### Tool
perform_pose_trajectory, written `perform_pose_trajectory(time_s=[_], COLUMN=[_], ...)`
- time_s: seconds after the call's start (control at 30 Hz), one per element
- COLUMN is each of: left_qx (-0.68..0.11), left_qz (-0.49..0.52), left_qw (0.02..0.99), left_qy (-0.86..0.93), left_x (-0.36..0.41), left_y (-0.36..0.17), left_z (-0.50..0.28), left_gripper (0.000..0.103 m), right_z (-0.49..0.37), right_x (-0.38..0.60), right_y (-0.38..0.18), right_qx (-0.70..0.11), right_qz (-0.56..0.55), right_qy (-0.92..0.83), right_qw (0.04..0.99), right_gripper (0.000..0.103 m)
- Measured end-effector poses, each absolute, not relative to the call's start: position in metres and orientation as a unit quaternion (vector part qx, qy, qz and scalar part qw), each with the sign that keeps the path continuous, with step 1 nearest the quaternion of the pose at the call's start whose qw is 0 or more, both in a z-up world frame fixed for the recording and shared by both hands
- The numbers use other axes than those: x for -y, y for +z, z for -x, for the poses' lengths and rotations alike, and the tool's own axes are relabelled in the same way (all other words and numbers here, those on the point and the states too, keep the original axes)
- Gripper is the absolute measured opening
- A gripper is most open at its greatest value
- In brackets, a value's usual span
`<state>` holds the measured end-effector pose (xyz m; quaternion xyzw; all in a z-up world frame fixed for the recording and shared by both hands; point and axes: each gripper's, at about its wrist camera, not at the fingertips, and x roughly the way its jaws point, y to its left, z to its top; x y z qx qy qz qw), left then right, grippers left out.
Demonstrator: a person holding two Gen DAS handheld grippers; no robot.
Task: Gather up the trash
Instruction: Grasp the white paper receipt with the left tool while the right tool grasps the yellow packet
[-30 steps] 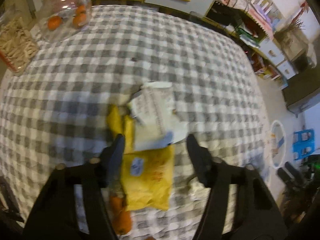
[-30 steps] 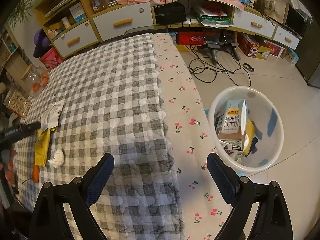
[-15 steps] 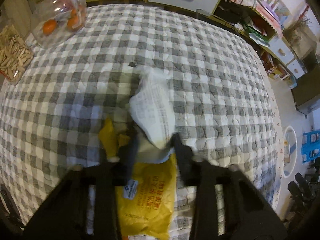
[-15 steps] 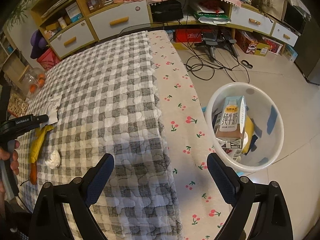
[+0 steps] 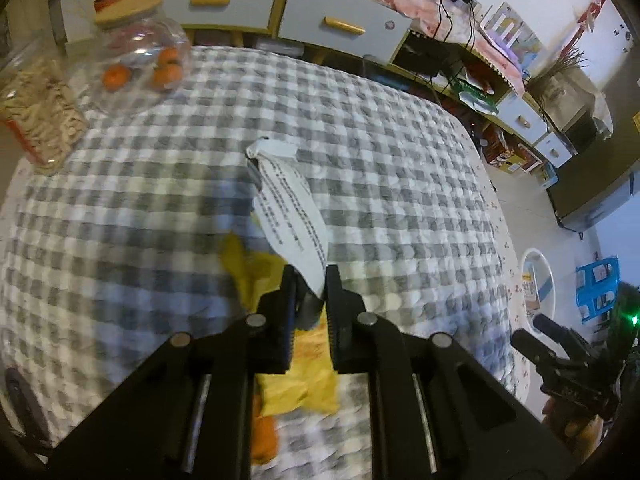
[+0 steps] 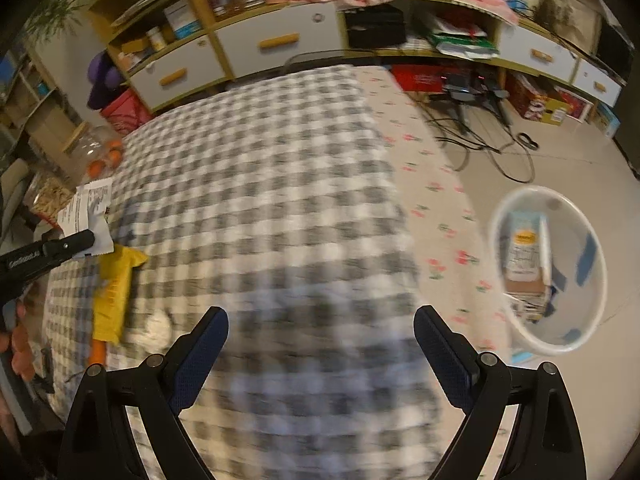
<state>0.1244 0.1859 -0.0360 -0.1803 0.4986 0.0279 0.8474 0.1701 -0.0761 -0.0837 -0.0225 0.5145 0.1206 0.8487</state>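
Note:
My left gripper [image 5: 310,280] is shut on the near end of a white printed wrapper [image 5: 288,200], which hangs lifted above the checked tablecloth [image 5: 380,184]. A yellow packet [image 5: 304,380] lies on the cloth under the fingers, with an orange thing [image 5: 264,432] beside it. In the right wrist view the same white wrapper [image 6: 86,208] sticks up from the left gripper [image 6: 86,238] at the far left, above the yellow packet [image 6: 114,292] and a white crumpled ball [image 6: 156,326]. My right gripper [image 6: 320,336] stands open over the table's near edge, with nothing between its fingers.
A white bin [image 6: 548,268] with a carton inside stands on the floor to the right of the table. A glass jar of oranges [image 5: 140,60] and a container of pale sticks [image 5: 36,108] sit at the table's far left. Cabinets and cables lie beyond.
My left gripper closed on the white wrapper and lifted it off the yellow packet. The right gripper swung left, so the bin slid toward the right edge of its view.

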Motion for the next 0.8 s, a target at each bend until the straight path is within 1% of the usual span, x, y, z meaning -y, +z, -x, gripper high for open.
perform_pose_trajectory(time_s=[0.4, 0.8], left_qx=[-0.498, -0.502], left_qz=[0.182, 0.186], left_qw=[0.845, 0.840], left_qy=[0.071, 0.091], left_x=[-0.238, -0.267], left_y=[-0.046, -0.062], left_z=[-0.070, -0.040], left_gripper=[0.015, 0.015], right_z=[-0.154, -0.140], right_x=[-0.051, -0.105], right_y=[-0.116, -0.137], right_qx=[-0.519, -0.508], right_qz=[0.022, 0.025], right_qy=[0.211, 0.255], right_qw=[0.828, 0.822], right_gripper=[0.095, 0.095])
